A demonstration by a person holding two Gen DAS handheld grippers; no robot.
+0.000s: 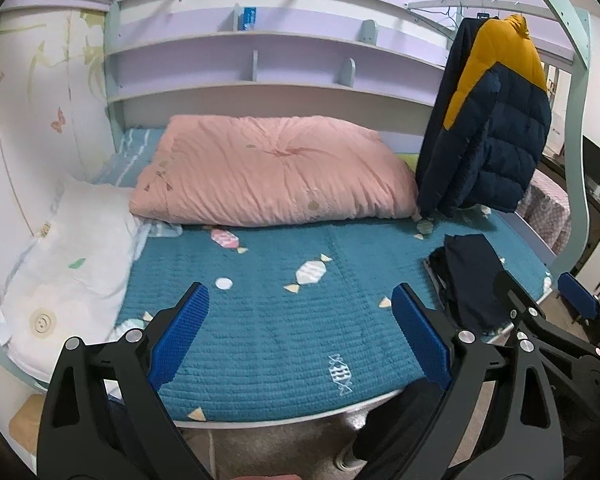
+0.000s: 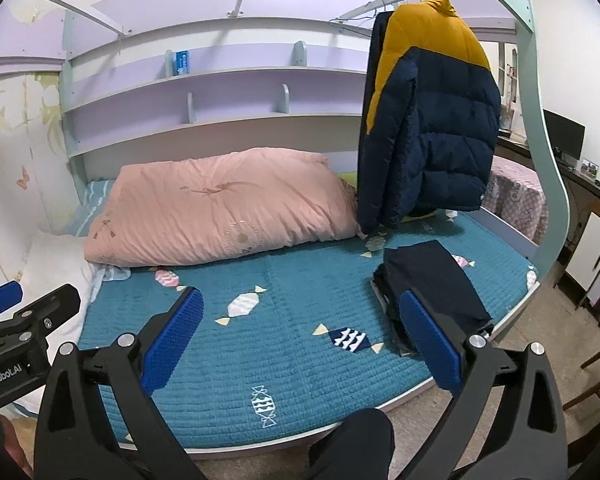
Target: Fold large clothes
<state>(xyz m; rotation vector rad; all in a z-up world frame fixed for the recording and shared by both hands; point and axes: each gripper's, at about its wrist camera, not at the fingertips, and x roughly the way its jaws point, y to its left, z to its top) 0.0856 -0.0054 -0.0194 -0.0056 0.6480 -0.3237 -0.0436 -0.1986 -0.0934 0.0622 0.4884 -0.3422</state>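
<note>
One puffer jacket (image 2: 432, 120), navy with a mustard-yellow shoulder panel, hanging from a rail at 1 o'clock above the far right of the bed — also at 1 o'clock in the left wrist view (image 1: 496, 120). One folded navy garment (image 2: 432, 284) lying flat on the teal quilted bedspread (image 2: 284, 360) at 3 o'clock, near the right edge of the mattress; in the left view at 3 o'clock (image 1: 472, 280). One pink duvet (image 2: 220, 208), bundled at 11 o'clock against the back of the bed, its right end just beside the hanging jacket's hem. One white pillow (image 1: 72, 264) at 9 o'clock on the left side. One small blue box (image 2: 181, 62) standing on the upper lilac shelf at 11 o'clock. One dark monitor (image 2: 564, 136) at 3 o'clock beyond the bed frame.

Two grippers. Left gripper (image 1: 300, 336) held level over the near edge of the bed, pointing toward the duvet, blue pads (image 1: 180, 336) spread wide with nothing between them. Right gripper (image 2: 300, 340) held alongside, same heading, jaws likewise wide apart and empty — its right pad overlapping the folded garment in view, contact not discernible. Each gripper visible at the other camera's edge, at 9 o'clock and 3 o'clock.
</note>
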